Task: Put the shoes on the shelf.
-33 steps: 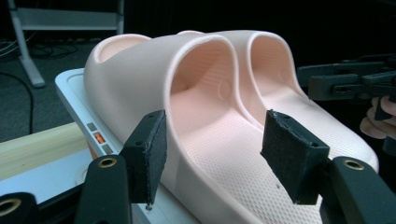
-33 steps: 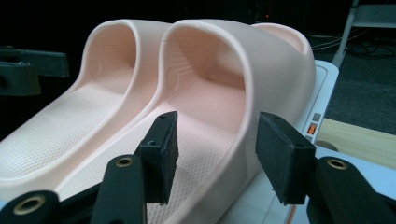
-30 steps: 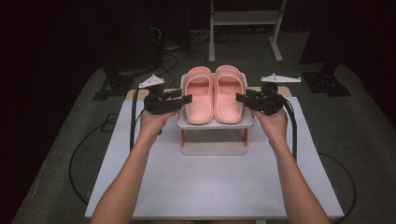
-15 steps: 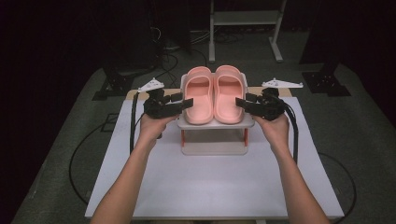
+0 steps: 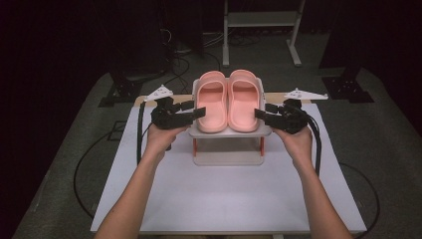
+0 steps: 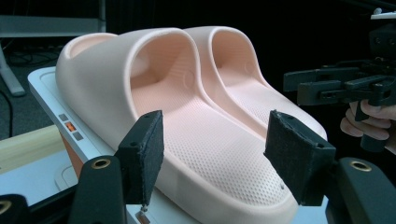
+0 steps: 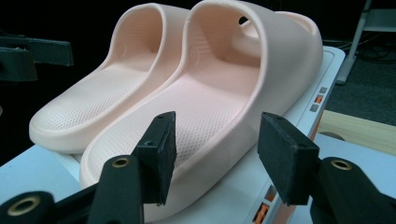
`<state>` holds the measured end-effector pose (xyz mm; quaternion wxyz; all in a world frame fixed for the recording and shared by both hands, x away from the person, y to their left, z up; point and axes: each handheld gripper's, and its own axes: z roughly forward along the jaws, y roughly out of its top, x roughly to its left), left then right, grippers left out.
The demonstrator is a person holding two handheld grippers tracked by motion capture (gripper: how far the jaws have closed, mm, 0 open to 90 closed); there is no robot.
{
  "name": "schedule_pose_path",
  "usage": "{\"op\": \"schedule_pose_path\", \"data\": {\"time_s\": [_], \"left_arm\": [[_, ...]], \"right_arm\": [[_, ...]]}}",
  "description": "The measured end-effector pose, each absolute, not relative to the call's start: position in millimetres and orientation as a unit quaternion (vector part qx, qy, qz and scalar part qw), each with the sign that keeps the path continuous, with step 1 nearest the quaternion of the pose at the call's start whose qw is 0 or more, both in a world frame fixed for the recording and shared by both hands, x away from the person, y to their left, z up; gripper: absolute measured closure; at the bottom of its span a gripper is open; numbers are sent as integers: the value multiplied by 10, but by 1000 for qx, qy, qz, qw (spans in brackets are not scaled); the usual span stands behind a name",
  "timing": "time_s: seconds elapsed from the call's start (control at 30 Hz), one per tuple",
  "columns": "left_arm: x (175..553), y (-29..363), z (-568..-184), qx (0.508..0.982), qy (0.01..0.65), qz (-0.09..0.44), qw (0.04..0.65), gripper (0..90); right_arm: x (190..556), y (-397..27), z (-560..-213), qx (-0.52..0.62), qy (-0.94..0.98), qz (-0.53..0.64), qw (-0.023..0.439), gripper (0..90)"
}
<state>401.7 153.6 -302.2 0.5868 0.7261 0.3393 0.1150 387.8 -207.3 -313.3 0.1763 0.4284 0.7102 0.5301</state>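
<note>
On the white worktop [image 5: 224, 199] stands one small white stand [image 5: 230, 132] carrying two pink slippers [image 5: 229, 99] side by side, so the placing looks done. Left gripper [image 5: 196, 112] and right gripper [image 5: 261, 113], one each side, hold nothing, fingers spread, with only pulling away seemingly left.

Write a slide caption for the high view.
Two hand-held black tongs, left and right, flank pink foam slippers on a white rack.
</note>
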Motion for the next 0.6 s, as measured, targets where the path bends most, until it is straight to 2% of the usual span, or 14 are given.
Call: {"op": "schedule_pose_path", "data": {"time_s": [0.6], "left_arm": [[3862,1589,-3056,725,332,103,595,335]], "right_arm": [[3686,-2069,-3095,402,714,548,168,454]]}}
